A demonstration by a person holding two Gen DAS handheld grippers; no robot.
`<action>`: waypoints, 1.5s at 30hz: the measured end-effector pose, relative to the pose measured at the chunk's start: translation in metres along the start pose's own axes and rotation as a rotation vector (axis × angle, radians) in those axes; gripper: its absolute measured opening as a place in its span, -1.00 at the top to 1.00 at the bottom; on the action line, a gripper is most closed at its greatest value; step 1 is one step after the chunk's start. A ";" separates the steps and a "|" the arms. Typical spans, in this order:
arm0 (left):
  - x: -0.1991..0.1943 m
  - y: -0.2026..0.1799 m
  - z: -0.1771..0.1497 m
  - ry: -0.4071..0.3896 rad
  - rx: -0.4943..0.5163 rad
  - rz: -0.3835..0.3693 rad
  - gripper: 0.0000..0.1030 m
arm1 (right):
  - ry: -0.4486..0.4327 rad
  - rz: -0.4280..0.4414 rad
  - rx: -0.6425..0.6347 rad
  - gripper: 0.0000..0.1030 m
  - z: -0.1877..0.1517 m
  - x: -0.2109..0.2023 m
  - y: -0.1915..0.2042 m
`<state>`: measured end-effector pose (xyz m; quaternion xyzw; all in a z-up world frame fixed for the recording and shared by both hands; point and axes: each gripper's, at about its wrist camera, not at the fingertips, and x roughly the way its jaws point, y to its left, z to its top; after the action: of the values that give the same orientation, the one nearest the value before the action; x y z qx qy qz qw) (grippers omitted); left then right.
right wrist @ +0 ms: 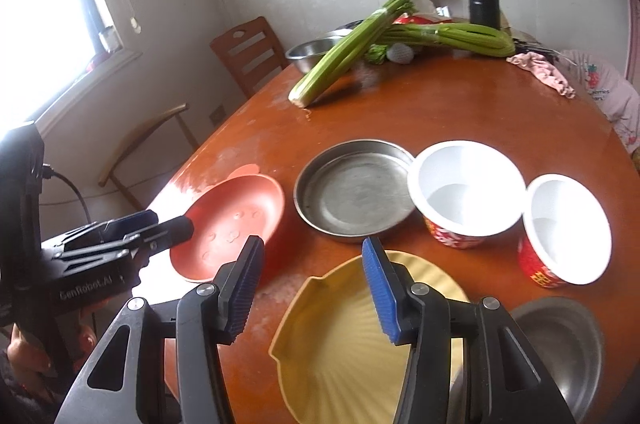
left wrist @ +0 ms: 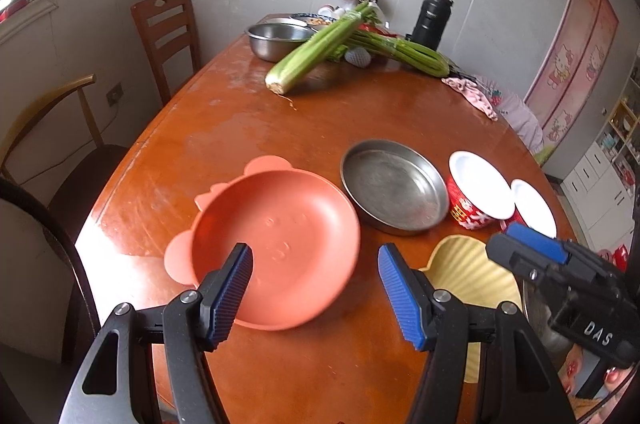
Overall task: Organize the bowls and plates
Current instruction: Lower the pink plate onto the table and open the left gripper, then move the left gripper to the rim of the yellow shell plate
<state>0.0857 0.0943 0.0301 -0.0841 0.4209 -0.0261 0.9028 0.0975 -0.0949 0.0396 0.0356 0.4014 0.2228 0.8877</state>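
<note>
A coral plate with ears [left wrist: 280, 244] lies at the table's near left, and my left gripper [left wrist: 316, 288] hovers open above its near rim, holding nothing. Right of it sits a yellow shell-shaped plate [right wrist: 340, 340], over which my right gripper [right wrist: 312, 284] hangs open and empty. Behind these stand a round steel pan [right wrist: 354, 191] and two red bowls with white insides [right wrist: 468, 187] [right wrist: 568, 228]. A steel bowl [right wrist: 568, 344] is partly hidden at the near right. The right gripper [left wrist: 508, 242] shows at the left wrist view's right side, and the left gripper [right wrist: 176, 226] over the coral plate [right wrist: 236, 220].
On the far half of the wooden table [left wrist: 360, 111] lie celery bunches [left wrist: 316, 47], a steel basin [left wrist: 276, 39], a black flask [left wrist: 432, 19] and a pink cloth [left wrist: 472, 91]. Chairs [left wrist: 168, 31] stand along the table's left edge, below a window [right wrist: 44, 15].
</note>
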 end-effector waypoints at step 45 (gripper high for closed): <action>0.044 -0.075 -0.050 0.177 -0.007 -0.019 -0.26 | 0.170 -0.042 -0.136 -0.03 -0.009 0.019 -0.066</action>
<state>0.0775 0.0089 -0.0215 -0.0886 0.4981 -0.0406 0.8616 0.1263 -0.1469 0.0041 -0.0522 0.4597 0.2332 0.8553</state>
